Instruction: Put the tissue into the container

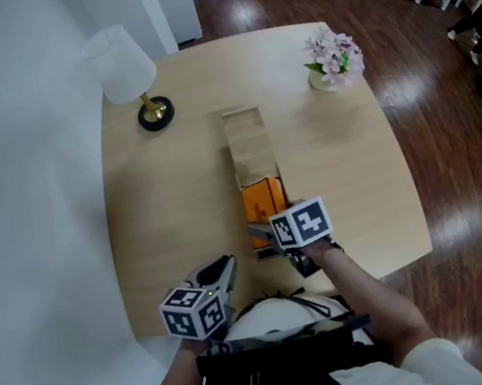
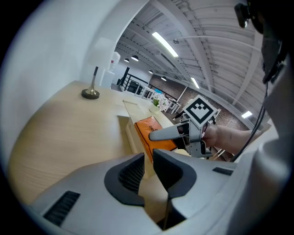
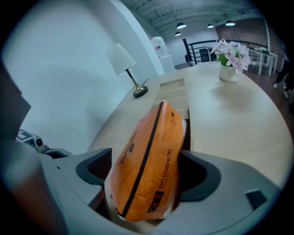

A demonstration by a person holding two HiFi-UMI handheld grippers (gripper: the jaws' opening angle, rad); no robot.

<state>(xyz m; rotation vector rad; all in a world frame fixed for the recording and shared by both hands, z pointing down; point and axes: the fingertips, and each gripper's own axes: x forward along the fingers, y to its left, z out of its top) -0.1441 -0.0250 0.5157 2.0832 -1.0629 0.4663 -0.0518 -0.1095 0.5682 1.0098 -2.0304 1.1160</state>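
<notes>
The right gripper's (image 3: 146,169) fingers (image 3: 94,167) are clamped on an orange tissue pack (image 3: 149,137), one finger on each broad face, so the pack stands on edge and leans slightly. In the head view the pack (image 1: 263,202) sits at the near end of a long, narrow wooden container (image 1: 248,140), and its far end reaches into the open box. The left gripper's (image 2: 148,160) fingers (image 2: 172,172) are drawn almost together with nothing between them. It hangs near the desk's front edge, to the left of the container and apart from it. The container lies lengthwise down the middle of the pale wooden desk (image 1: 154,219). A white-shaded lamp (image 1: 121,65) stands at the far left corner, and a pot of pink flowers (image 1: 333,59) at the far right.
</notes>
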